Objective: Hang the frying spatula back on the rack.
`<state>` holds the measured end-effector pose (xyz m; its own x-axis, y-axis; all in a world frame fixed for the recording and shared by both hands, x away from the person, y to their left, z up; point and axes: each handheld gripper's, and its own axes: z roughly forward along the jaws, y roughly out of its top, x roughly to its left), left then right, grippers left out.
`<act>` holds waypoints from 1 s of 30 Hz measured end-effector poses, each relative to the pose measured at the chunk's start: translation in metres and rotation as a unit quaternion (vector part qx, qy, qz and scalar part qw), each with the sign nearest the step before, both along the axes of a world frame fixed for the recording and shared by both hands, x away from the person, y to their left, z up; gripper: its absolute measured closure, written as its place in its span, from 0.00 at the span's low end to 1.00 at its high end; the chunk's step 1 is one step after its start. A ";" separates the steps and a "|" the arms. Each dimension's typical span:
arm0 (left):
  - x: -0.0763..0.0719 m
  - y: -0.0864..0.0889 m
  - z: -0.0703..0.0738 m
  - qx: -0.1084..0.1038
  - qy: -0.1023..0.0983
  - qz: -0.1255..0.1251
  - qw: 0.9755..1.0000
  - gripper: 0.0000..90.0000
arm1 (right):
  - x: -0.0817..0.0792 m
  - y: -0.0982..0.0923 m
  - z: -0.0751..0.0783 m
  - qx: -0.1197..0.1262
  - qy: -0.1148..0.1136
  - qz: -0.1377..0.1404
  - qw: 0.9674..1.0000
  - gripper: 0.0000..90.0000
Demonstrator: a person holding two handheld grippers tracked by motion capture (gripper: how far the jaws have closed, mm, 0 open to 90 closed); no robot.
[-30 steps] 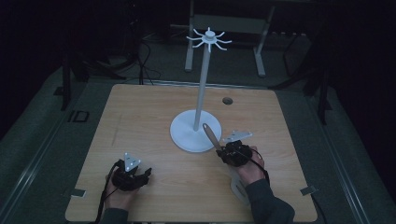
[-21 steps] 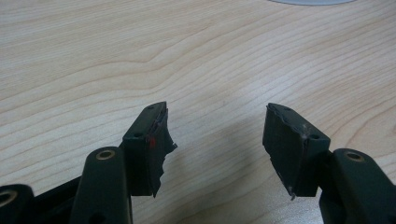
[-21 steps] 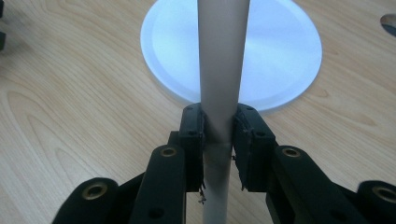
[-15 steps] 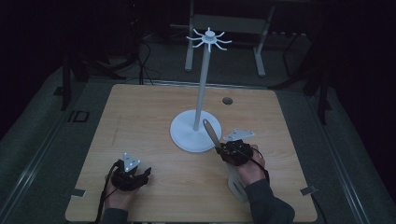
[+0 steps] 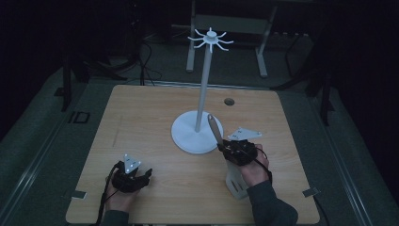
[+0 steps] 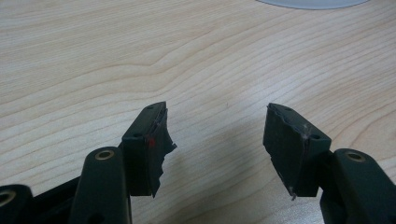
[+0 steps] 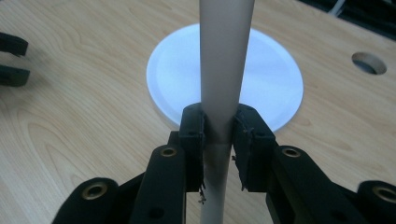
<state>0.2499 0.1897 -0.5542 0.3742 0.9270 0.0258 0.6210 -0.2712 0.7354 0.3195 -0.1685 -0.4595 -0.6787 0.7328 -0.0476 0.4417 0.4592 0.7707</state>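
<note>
Right gripper (image 7: 218, 133) is clamped on a spatula handle (image 5: 214, 128) near the white stand's base (image 5: 188, 136); left gripper (image 6: 217, 140) rests wide open, empty, on the wooden table (image 5: 141, 113).

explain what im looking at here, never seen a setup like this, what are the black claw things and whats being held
A person sits at a wooden table holding a hand-operated gripper in each hand. One picture comes from a camera overhead; the other two come from cameras riding on the grippers. The left gripper has its black fingers apart over bare wood, holding nothing. The right gripper is shut on a utensil handle, which looks like a spatula in the overhead picture. A white stand with a round base, a tall pole and hooks on top stands mid-table.
</note>
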 end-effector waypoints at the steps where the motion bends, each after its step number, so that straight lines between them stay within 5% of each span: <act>1: 0.000 0.000 0.000 0.000 0.001 0.000 1.000 0.45 | -0.002 0.000 0.004 0.003 -0.007 0.001 1.000 0.82; 30: 0.000 0.000 0.000 0.002 0.001 0.000 1.000 0.45 | -0.010 0.000 0.029 0.070 -0.069 -0.012 0.995 0.82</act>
